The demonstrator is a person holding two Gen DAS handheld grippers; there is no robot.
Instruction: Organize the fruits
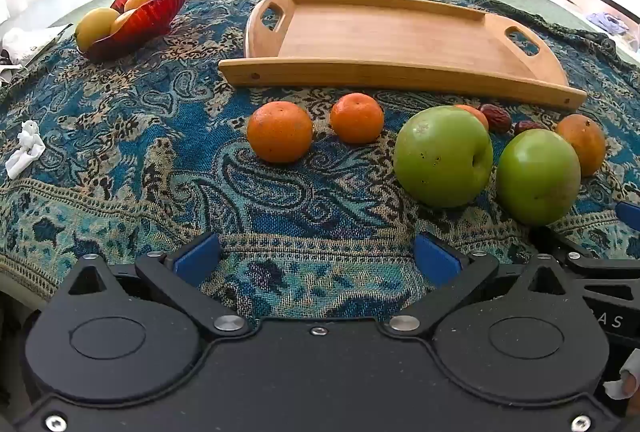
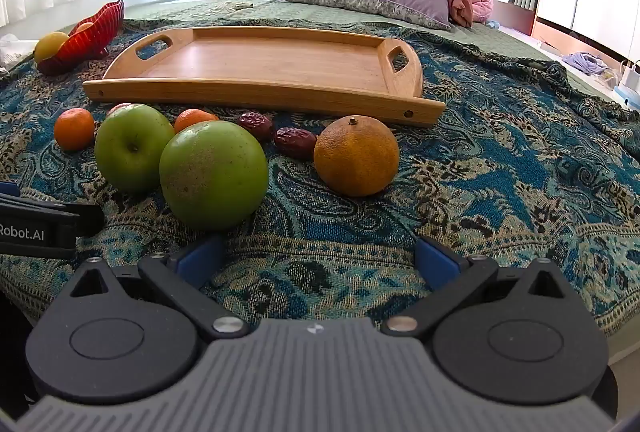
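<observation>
Both grippers hang low over the paisley bedspread [image 1: 120, 136] with their blue-padded jaws spread wide and holding nothing: the left gripper [image 1: 316, 260] and the right gripper [image 2: 318, 260]; the wooden tray [image 2: 260, 62] lies bare mid-spread; along its near edge sit two green apples [image 2: 214, 174] [image 2: 132, 146], small mandarins [image 1: 279, 131], two dates [image 2: 294, 142] and a larger orange [image 2: 356, 156]; a red bowl [image 1: 156, 4] holding yellow fruit stands toward the spread's far left corner.

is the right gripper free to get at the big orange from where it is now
Probably yes. The right gripper is open and empty, and only bare patterned cloth lies between it and the big orange, which sits apart from the nearer green apple.
</observation>
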